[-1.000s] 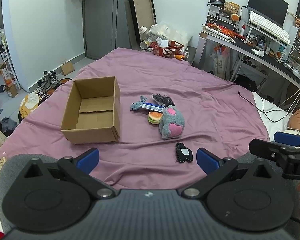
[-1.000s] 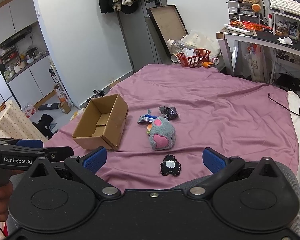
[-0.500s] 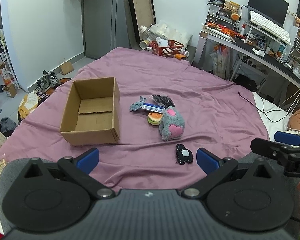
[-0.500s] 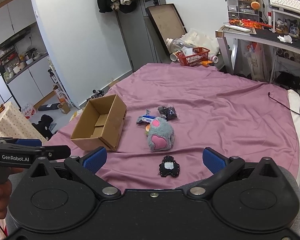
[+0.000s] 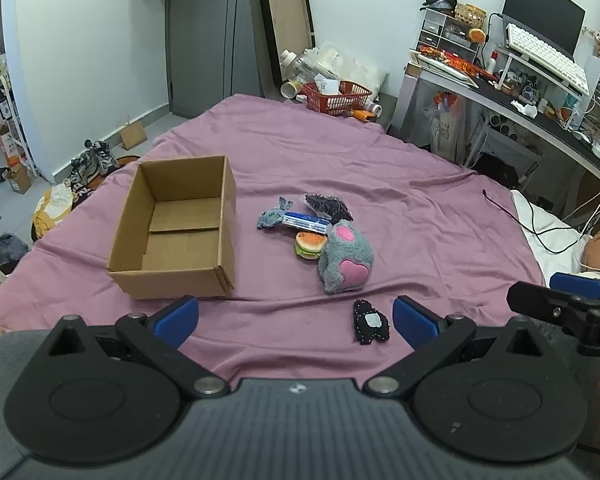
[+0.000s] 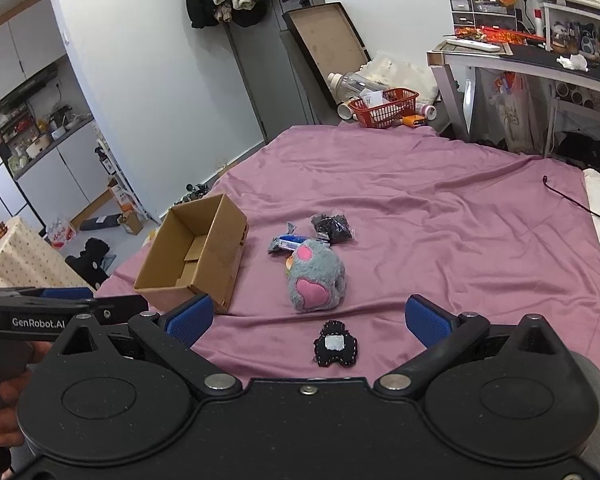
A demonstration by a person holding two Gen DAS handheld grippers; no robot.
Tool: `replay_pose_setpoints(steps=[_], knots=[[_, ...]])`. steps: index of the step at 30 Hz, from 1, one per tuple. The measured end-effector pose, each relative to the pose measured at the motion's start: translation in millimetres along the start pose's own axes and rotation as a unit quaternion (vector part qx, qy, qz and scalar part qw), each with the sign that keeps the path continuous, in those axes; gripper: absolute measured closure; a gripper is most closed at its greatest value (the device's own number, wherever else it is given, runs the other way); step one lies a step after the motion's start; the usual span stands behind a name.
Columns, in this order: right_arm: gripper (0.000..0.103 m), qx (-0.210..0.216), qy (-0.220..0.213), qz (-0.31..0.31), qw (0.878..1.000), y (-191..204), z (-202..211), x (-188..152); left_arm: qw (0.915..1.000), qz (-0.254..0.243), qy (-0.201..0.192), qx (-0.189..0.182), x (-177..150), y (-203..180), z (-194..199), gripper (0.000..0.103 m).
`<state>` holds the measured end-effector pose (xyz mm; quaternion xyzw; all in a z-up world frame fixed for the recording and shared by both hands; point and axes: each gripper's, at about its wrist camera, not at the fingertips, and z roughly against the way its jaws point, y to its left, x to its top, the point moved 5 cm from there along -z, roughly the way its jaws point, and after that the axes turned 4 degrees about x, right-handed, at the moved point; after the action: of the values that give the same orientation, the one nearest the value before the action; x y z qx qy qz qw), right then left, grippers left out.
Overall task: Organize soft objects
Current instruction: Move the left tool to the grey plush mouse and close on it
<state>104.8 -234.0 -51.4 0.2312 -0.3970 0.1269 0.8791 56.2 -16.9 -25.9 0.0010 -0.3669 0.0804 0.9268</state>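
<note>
Purple bed sheet [image 5: 380,168] fills mid-frame. Cardboard box [image 5: 176,228], centre-left, empty. Grey plush [image 5: 346,258] at centre, burger toy [image 5: 309,243] touching its left. Small black plush [image 6: 335,345] lowest, between the right gripper [image 6: 308,320] fingers, spread wide. Left gripper [image 5: 296,316] also wide, empty. Step: approach. Next: descend on black plush, close.

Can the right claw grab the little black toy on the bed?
Probably yes. The right claw is open, and the little black toy lies alone on the purple bedspread right in front of it, apart from the grey plush. Nothing blocks the way.
</note>
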Motion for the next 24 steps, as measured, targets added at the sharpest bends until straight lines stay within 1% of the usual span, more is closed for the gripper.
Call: replay_pose_setpoints(steps=[3,8,11,15,18,20,24], knots=[[0.000,0.004,-0.003,-0.004,1.000,-5.6,-7.1,1.7,1.0000,0.002,0.001,-0.007,3.2,-1.9,-8.1,0.000],[0.000,0.012,-0.007,-0.019,1.000,-15.3,-17.4,6.0,0.9999,0.009,-0.005,-0.001,9.1,-2.6,-23.2,0.002],[0.000,0.019,-0.008,-0.021,1.000,-18.2,-23.6,9.4,0.9999,0.013,-0.001,-0.003,11.2,-3.6,-33.4,0.003],[0.000,0.028,-0.022,-0.021,0.999,-20.1,-30.6,16.3,0.9998,0.021,0.004,-0.004,13.8,-4.0,-45.5,0.003],[0.001,0.030,-0.022,-0.025,0.999,-23.2,-39.7,19.4,0.9996,0.026,0.010,-0.009,14.8,-4.4,-54.6,0.004],[0.006,0.031,-0.019,-0.029,0.999,-25.4,-46.9,21.0,0.9994,0.030,0.013,-0.012,15.4,-4.6,-61.4,0.004],[0.011,0.038,-0.008,-0.039,0.998,-28.5,-63.3,20.8,0.9989,0.037,0.023,-0.014,16.8,-4.9,-77.4,0.005]])
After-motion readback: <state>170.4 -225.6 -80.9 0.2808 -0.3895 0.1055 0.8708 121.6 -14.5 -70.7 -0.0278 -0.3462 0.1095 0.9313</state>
